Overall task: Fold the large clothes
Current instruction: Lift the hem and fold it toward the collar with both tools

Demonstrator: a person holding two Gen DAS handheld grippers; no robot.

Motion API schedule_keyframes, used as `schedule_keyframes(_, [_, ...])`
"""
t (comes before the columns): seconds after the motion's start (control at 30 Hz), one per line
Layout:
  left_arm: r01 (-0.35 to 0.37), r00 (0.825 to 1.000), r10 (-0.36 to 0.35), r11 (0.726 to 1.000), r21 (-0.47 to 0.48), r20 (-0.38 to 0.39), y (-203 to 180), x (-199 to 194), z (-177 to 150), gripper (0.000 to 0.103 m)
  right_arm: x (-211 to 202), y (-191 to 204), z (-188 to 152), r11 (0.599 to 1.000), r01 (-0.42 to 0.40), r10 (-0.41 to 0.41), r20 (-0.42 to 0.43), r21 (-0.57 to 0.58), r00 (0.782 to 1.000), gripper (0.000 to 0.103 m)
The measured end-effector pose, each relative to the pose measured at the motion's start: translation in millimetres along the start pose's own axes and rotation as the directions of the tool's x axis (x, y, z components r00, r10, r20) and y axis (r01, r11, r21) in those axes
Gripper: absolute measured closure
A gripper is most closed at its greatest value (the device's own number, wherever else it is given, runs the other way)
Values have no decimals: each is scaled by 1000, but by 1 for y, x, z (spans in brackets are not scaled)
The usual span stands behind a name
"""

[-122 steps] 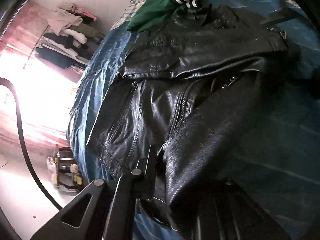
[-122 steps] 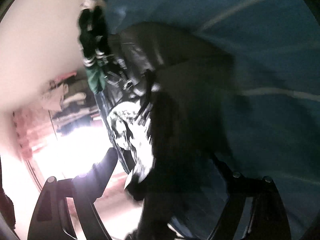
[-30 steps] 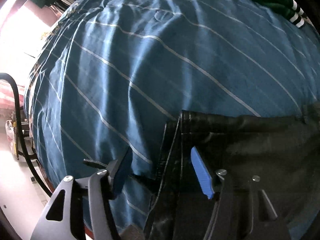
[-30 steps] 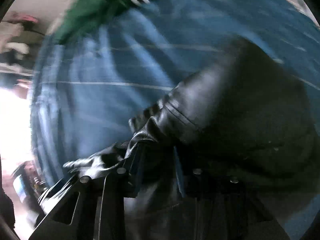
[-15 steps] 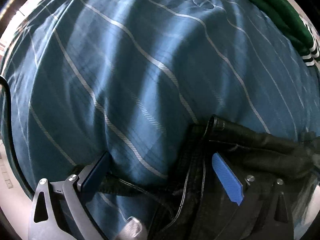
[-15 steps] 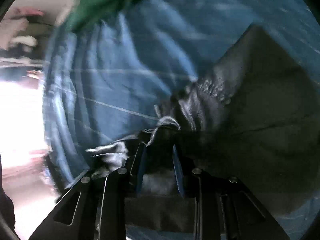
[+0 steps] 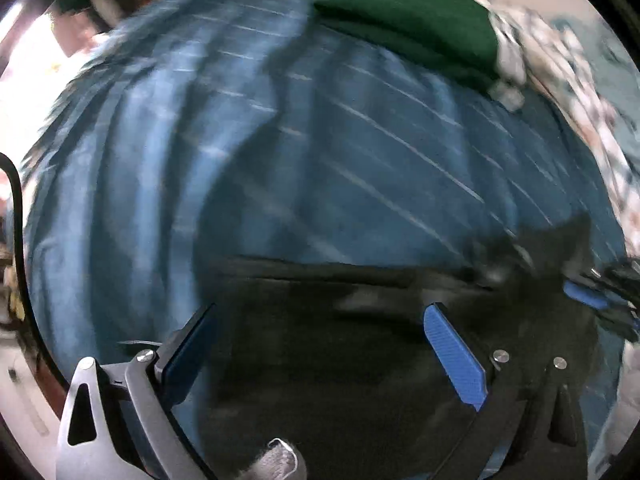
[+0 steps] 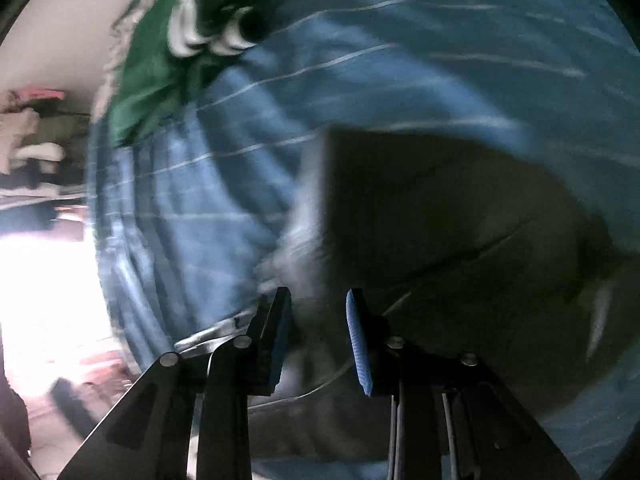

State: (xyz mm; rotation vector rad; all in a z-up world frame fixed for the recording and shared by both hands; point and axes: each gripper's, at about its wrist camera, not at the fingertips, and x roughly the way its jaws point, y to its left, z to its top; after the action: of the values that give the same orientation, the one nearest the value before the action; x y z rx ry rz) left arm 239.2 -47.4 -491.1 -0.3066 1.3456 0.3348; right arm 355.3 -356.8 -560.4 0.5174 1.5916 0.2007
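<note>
In the left wrist view, the left tool (image 7: 316, 336) has just opened wide and holds nothing; the folded black leather jacket (image 7: 340, 360) lies below on the blue striped bed cover (image 7: 280, 140). In the right wrist view, the right tool (image 8: 318, 336) stands partly open, apparently empty. The fold seems finished; next comes another garment, perhaps the green one (image 8: 140, 80).

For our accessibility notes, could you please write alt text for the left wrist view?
The open left gripper hangs over a folded black leather jacket on a blue striped bedspread, its jaws wide apart with nothing pinched between them. A green garment lies at the far edge, and the image is motion-blurred.
</note>
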Motion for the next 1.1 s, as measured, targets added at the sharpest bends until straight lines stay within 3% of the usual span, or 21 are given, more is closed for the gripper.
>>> schedule_keyframes(0.07, [16,999,-15,1000,27,-35,-38,26,2,0,23,-12,18,999,38,-37,-8,12,999,75])
schedule_keyframes(0.13, [-12,999,15,998,54,-52,-66,47,5,0,44,-21,32,996,91,-90,-18,14,996,79])
schedule_keyframes(0.23, [-53,992,61,996,75,-108,-79,86,11,0,52,-11,43,987,154,-155,-26,-47,988,79])
schedule_keyframes(0.33, [-29,995,36,997,76,-98,-75,86,12,0,39,-20,47,997,66,-68,-71,-30,995,76])
schedule_keyframes(0.4, [-23,995,32,995,96,-91,-70,72,5,0,13,-32,42,1000,-31,31,-48,2,998,71])
schedule_keyframes(0.43, [-21,995,30,995,97,-92,-65,67,4,0,-9,-42,34,998,-60,60,-2,15,998,67])
schedule_keyframes(0.5, [-15,996,23,995,96,-81,-60,48,-5,0,-48,-66,13,994,-103,98,94,46,991,44])
schedule_keyframes(0.57, [-4,998,10,996,90,-67,-61,35,-12,0,-86,-104,-21,986,-127,102,215,105,971,34])
schedule_keyframes(0.67, [-3,997,10,996,86,-77,-72,35,-27,0,-106,-168,-70,960,-131,55,289,250,956,30])
schedule_keyframes(0.77, [-41,995,53,990,135,-83,-88,57,-38,0,-79,-224,-95,905,-218,121,270,367,955,30])
schedule_keyframes(0.87, [-30,997,39,992,126,-68,-88,66,-41,0,-40,-254,-94,854,-352,257,277,383,926,30])
schedule_keyframes(1.03, [-14,996,26,988,151,-82,-75,65,-48,0,-6,-263,-65,820,-467,351,353,331,867,28])
schedule_keyframes(1.1, [-17,996,30,987,161,-81,-76,66,-46,0,-6,-257,-58,799,-515,381,400,310,833,30])
